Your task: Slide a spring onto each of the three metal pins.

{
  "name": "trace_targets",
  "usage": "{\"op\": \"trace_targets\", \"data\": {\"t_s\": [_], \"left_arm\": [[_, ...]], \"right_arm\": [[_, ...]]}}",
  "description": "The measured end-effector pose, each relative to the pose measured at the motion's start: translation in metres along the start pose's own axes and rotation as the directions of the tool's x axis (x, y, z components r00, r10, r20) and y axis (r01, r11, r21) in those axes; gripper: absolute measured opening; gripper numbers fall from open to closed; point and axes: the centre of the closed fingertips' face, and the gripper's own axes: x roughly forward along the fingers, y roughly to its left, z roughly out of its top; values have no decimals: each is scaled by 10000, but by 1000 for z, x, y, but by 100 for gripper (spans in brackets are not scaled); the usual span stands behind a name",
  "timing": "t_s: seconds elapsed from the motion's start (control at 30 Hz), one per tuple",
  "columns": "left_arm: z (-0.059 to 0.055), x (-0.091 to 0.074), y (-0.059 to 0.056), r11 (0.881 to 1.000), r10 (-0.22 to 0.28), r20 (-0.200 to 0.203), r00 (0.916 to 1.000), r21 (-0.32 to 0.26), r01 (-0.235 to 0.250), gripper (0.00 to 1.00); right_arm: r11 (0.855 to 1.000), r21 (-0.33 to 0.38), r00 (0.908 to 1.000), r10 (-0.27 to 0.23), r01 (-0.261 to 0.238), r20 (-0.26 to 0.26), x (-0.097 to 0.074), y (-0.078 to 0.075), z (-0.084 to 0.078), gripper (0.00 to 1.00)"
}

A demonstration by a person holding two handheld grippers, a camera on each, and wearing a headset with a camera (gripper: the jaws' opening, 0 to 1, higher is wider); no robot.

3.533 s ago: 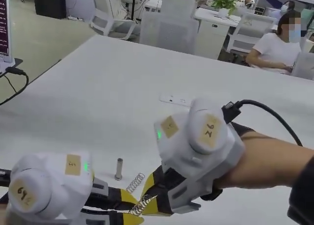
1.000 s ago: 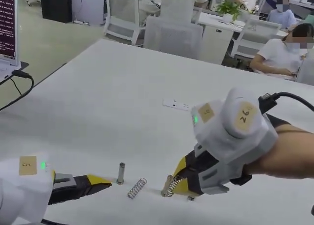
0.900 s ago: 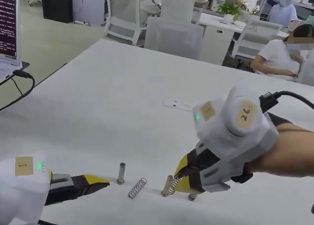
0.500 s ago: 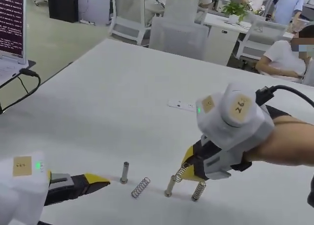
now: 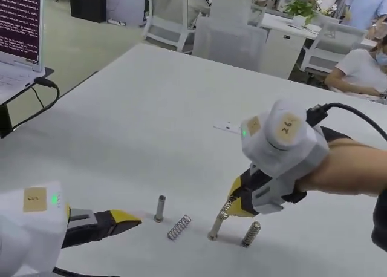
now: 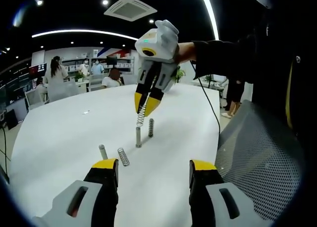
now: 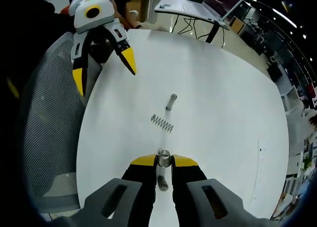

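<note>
A spring (image 5: 225,209) is pinched by the right gripper (image 5: 234,205) at the top of the middle pin (image 5: 213,231); the left gripper (image 6: 153,166) is spread. If tilted off-axis, the spring could be snagged and the pin toppled.

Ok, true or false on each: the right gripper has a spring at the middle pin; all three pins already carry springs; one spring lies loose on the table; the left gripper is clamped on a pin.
1. The right gripper holds a spring at the top of the middle pin: true.
2. All three pins carry springs: false. In the head view the right-hand pin wears one, and the left-hand pin is bare.
3. A loose spring lies on the table: true.
4. The left gripper is clamped on a pin: false. It is open and holds nothing.
</note>
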Motion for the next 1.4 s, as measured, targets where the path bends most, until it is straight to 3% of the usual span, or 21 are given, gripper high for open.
{"op": "trace_targets", "data": {"t_s": [0.53, 1.2, 1.4], "left_arm": [[-1, 1, 1, 10000, 52, -61, 10000, -35, -52, 52], [-2, 0, 3, 10000, 69, -108, 9999, -12, -69, 51], [-3, 0, 3, 10000, 67, -145, 9999, 1, -67, 50]], "right_arm": [[9996, -28, 9995, 294, -294, -145, 11, -2, -3, 8], [9984, 181, 9960, 549, -537, -709, 56, 4, -20, 8], [9977, 262, 9952, 643, -625, -738, 59, 5, -22, 8]]}}
